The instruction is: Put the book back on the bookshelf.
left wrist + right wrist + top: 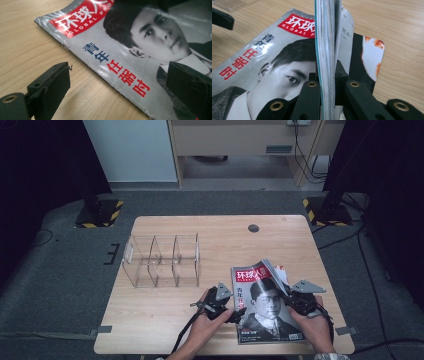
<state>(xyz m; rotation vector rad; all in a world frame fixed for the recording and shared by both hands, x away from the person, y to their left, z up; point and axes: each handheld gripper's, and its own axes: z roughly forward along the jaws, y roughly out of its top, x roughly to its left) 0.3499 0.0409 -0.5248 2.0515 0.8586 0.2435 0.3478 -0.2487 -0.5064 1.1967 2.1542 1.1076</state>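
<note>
The magazine [265, 310] lies at the table's [165, 320] five o'clock corner, cover up, with a red title band across the top and a black-and-white portrait below. Its spine runs along the left side, and red and blue characters run down beside it.

The right gripper [300, 301] sits at three o'clock of the magazine, clenched on a thick wad of pages. In the right gripper view those pages [325, 57] stand on edge between the two black jaws, pinched tight, rising toward twelve o'clock. The cover stays flat on the wood beneath. A second printed sheet [372, 55], dark with orange marks, shows past the lifted pages at two o'clock; whether it belongs to the same magazine is hard to tell.

The left gripper [226, 309] rests at nine o'clock of the magazine, at the spine. In the left gripper view its jaws stand wide apart, one over bare wood, the other over the cover, the spine edge between them and nothing grasped.

A clear rack [162, 260] with three compartments stands at ten o'clock of the magazine, well apart.
</note>
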